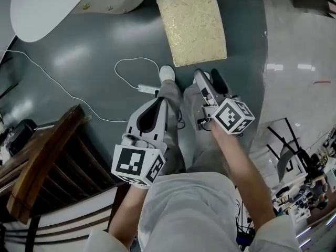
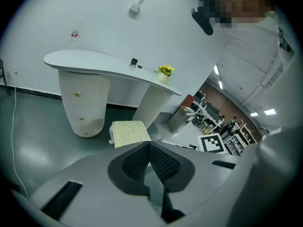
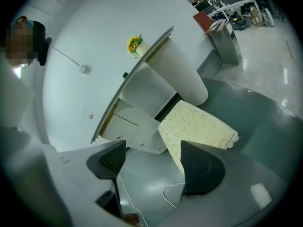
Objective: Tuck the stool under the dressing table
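A: Since the grippers come first, how does the grey hand-held left gripper (image 2: 149, 145) stand?
B: Jaws pressed together; black ribbed pads meet at the tips, nothing between them; it points down and forward above the person's legs.
A: And the grey hand-held right gripper (image 3: 152, 150)?
B: Jaws spread wide, gap empty; only the glossy grey-green floor (image 1: 94, 51) and a loop of thin white cable (image 1: 135, 61) show through it; it sits just beside the left one, a little further forward.
A: Where's the task's thing?
B: Cream rectangular cushioned stool (image 1: 193, 25) with a textured fabric top; stands on the floor ahead of both grippers, apart from both; a white shoe (image 1: 167, 72) is near its closest corner.
A: Under the table?
B: No; it stands out in the open, in front of the white dressing table with the curved top (image 2: 94, 63); before the gap between the smooth drawer pedestal (image 2: 81, 103) and the ribbed pedestal (image 3: 177, 74), near the ribbed one.
A: Anything further out?
B: Small pot of yellow flowers (image 2: 164, 71) on the tabletop; dark brown wooden chair (image 1: 42, 161) at the person's left; cable runs past it across the floor.
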Available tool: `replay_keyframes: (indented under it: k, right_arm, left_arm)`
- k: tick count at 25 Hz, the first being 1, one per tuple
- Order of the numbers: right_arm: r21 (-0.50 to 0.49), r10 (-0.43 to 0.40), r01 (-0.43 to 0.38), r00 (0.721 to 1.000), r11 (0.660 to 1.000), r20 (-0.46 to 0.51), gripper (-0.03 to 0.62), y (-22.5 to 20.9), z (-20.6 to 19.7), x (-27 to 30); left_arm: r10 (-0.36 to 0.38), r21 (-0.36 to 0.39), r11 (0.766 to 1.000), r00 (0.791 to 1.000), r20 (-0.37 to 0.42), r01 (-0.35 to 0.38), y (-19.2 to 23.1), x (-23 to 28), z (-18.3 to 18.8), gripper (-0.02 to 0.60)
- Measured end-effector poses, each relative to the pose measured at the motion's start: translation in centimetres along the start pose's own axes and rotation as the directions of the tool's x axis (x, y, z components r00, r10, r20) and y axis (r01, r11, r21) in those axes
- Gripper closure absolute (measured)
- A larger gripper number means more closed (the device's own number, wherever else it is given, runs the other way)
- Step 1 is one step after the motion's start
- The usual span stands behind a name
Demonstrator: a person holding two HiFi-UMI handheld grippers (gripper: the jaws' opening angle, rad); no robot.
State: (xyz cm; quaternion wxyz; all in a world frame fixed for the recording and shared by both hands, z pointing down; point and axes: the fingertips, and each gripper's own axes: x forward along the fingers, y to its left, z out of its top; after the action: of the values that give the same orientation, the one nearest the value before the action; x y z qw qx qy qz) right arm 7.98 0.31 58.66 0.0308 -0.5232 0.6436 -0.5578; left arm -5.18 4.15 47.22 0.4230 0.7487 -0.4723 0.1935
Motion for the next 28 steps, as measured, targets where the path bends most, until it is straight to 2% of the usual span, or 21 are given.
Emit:
replay_keyframes:
  k: [9,16,28]
  right_arm:
    - [0.101,-0.061,0.061,0.998,0.993,-0.009,0.226,-4.9,-3.4,3.2]
    - [0.156,-0.091,0.093,0.996,0.983,-0.022,0.217,-6.8,-5.3,4.8]
    - [0.312,-0.146,0.161,0.987,0.936,-0.073,0.196,-11.8,-8.7,9.0]
  left_arm:
    - [0.022,-0.004,1.0,0.999,-0.03,-0.022,2.5,2.1,-2.8,0.573]
    - [0.023,-0.001,1.0,0.998,-0.056,-0.023,3.4,2.9,-3.8,0.572]
    - [0.036,0.003,0.999,0.992,-0.121,-0.036,5.6,5.8,-5.1,0.572]
